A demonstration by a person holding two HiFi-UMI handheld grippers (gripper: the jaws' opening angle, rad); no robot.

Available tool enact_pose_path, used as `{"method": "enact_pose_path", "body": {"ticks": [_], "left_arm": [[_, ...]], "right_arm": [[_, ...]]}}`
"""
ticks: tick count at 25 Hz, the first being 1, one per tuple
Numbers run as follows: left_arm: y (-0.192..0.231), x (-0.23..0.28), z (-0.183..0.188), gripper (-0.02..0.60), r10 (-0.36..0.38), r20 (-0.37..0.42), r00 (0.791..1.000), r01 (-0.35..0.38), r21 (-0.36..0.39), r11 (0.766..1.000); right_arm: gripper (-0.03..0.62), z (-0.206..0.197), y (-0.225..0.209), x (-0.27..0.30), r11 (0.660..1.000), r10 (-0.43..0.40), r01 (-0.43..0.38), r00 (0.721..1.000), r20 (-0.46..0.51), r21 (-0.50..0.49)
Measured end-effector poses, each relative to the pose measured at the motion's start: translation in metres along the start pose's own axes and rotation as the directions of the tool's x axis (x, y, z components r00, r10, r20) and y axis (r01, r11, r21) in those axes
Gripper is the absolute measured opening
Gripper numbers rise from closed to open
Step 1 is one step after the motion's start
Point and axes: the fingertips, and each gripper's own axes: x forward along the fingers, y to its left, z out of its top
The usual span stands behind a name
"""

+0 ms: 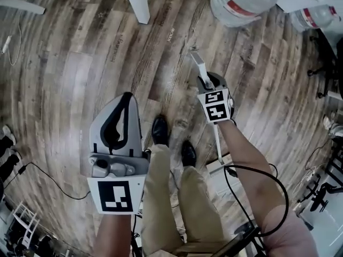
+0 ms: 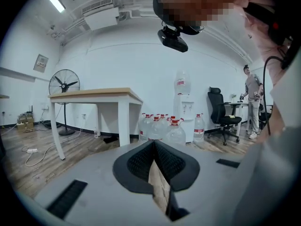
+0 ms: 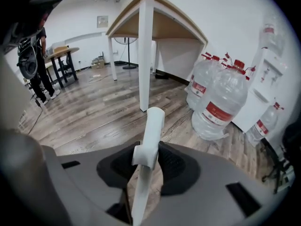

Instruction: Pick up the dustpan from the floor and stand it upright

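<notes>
My right gripper [image 1: 206, 82] is shut on the long white handle of the dustpan [image 1: 199, 66]. The handle's grip end sticks out past the jaws toward the far floor. Its thin shaft [image 1: 217, 143] runs back down to a pale pan part [image 1: 221, 167] beside the person's right shoe. In the right gripper view the handle [image 3: 149, 135] is pinched between the two dark pads, tilted slightly. My left gripper [image 1: 127, 96] hovers at the left over the wooden floor; its pads [image 2: 162, 161] meet at the tip with nothing held.
Large water bottles [image 1: 241, 1] lie at the far right, with a white table leg [image 1: 136, 1] beside them. A black cable [image 1: 53, 181] crosses the floor at the left. The person's black shoes [image 1: 159, 130] stand between the grippers. An office chair [image 2: 221, 117] and another person [image 2: 252, 102] are far off.
</notes>
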Motion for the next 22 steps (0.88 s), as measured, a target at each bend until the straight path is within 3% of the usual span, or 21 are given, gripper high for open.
{"method": "enact_pose_path", "body": {"ticks": [4, 9, 22], "left_arm": [[-0.024, -0.018, 0.050, 0.012, -0.041, 0.011, 0.999, 0.041, 0.015, 0.999], [-0.048, -0.044, 0.111, 0.012, -0.035, 0.046, 0.998, 0.035, 0.002, 0.999], [-0.129, -0.119, 0.221, 0.012, -0.075, 0.109, 0.991, 0.071, 0.041, 0.997]], "right_arm": [[0.123, 0.008, -0.012, -0.069, 1.000, -0.023, 0.023, 1.000, 0.011, 0.016], [0.123, 0.012, -0.029, -0.145, 0.998, -0.047, 0.045, 0.998, 0.043, 0.054], [0.121, -0.010, -0.046, -0.317, 0.989, -0.093, 0.077, 0.988, 0.122, 0.128]]}}
